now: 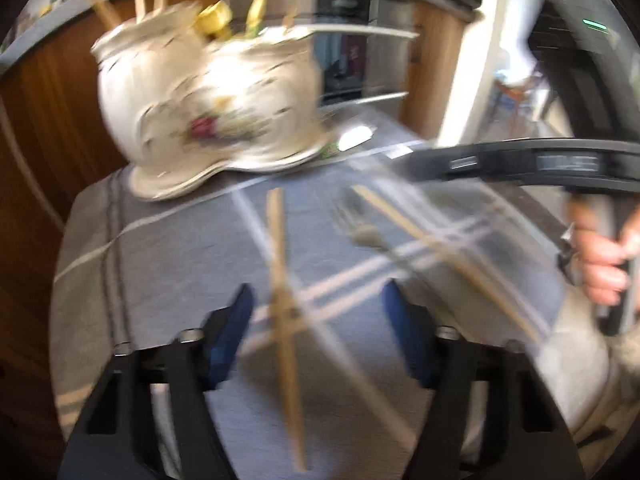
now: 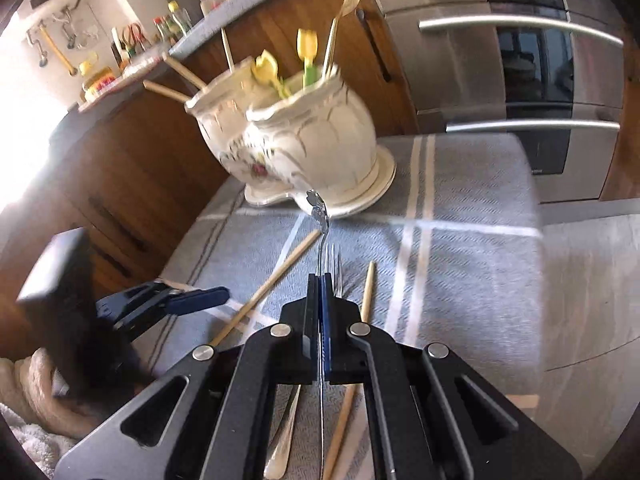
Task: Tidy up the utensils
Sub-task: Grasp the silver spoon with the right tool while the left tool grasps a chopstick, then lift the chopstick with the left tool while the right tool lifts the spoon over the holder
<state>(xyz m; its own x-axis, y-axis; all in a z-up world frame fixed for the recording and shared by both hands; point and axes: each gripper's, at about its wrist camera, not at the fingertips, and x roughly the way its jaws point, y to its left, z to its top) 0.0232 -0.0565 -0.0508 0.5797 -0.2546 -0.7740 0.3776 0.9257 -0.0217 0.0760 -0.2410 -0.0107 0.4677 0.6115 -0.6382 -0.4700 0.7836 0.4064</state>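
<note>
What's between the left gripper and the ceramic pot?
Left wrist view: a wooden chopstick lies inside the open left gripper, pointing toward the ceramic pot; otherwise bare striped cloth.

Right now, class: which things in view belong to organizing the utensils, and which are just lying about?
Belong:
ceramic pot holding utensils
silver utensil in right tongs
wooden chopsticks between left tongs
fork

Lying about:
striped cloth
oven

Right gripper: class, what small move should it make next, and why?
Probably carry the silver utensil up toward the ceramic pot. The right gripper is shut on its handle, and the pot already holds a gold fork and wooden sticks.
</note>
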